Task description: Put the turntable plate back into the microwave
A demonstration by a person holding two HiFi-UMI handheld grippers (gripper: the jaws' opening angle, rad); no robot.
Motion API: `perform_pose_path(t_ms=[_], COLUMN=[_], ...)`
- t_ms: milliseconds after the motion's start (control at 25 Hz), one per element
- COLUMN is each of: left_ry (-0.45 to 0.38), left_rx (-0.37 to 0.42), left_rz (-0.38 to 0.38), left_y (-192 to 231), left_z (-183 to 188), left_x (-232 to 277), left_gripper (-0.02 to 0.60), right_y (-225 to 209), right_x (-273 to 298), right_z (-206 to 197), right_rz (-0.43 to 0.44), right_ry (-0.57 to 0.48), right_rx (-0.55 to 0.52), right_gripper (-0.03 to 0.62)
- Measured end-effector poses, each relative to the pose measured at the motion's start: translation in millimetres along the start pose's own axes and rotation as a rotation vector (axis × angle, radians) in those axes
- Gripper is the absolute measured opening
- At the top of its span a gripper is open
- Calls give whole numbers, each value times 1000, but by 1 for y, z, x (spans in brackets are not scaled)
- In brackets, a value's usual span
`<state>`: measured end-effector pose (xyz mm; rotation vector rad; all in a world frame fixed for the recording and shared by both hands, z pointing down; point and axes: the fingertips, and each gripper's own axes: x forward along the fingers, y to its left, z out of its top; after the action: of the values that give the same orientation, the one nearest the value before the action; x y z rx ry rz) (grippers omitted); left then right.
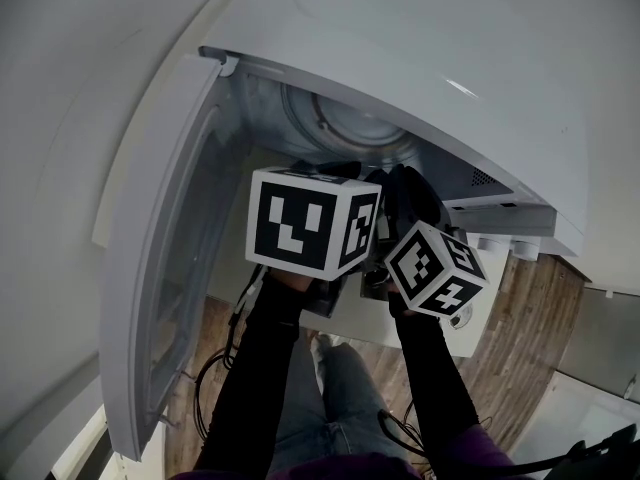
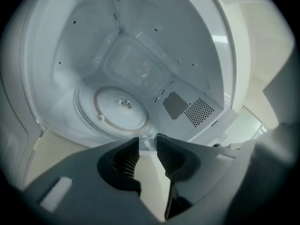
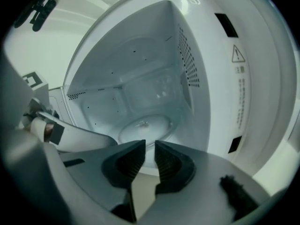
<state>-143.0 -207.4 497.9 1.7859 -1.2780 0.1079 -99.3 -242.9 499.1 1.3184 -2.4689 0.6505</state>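
The turntable plate (image 2: 119, 108) lies flat on the floor of the microwave (image 1: 420, 58), over the centre hub, with the roller ring showing through the glass. The left gripper (image 2: 146, 142) and the right gripper (image 3: 149, 146) both sit at the cavity mouth at 6 o'clock of the plate. Each has its jaws a narrow gap apart with nothing between them, and neither touches the plate. The main hazard appears to be poor seating: whether the plate has dropped onto the hub lugs cannot be read through the glass, and an unseated plate would likely rock or stall. A second hazard is contact on the way out, since a jaw tip dragged over the near rim could tip the plate or slide it off the ring. The door (image 1: 170, 268) stands open at 9 o'clock of the grippers and limits sideways room there. Cables (image 1: 238, 320) hang under the left forearm and could snag on the door's lower edge. On the cavity side wall, at 3 o'clock of the plate, a grey cover patch (image 2: 175, 104) and a perforated vent (image 2: 199, 110) sit low and near the plate rim.
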Motion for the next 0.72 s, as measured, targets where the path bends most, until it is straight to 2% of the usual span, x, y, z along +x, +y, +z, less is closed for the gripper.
perform_pose_path(t_ms=[40, 160, 240, 400, 520, 640, 720], left_ry=[-29, -142, -212, -306, -326, -304, -286], left_rx=[3, 49, 69, 66, 53, 31, -13], left_rz=[23, 146, 195, 232, 296, 418, 454], left_y=[3, 20, 26, 28, 38, 62, 73], left_z=[2, 9, 12, 11, 7, 7, 10], left_x=[-3, -12, -18, -28, -32, -32, -30], left_gripper=[116, 9, 8, 8, 8, 8, 8], right_y=[0, 2, 5, 10, 10, 9, 9], right_x=[0, -3, -5, -12, -18, -22, -22], right_z=[0, 1, 4, 8, 7, 6, 6], right_rz=[1, 6, 16, 31, 36, 40, 45], right_ry=[1, -7, -15, -20, -16, -11, -9], right_rx=[-1, -16, -27, -35, -37, -37, -41], right_gripper=[66, 66, 66, 66, 60, 60, 60])
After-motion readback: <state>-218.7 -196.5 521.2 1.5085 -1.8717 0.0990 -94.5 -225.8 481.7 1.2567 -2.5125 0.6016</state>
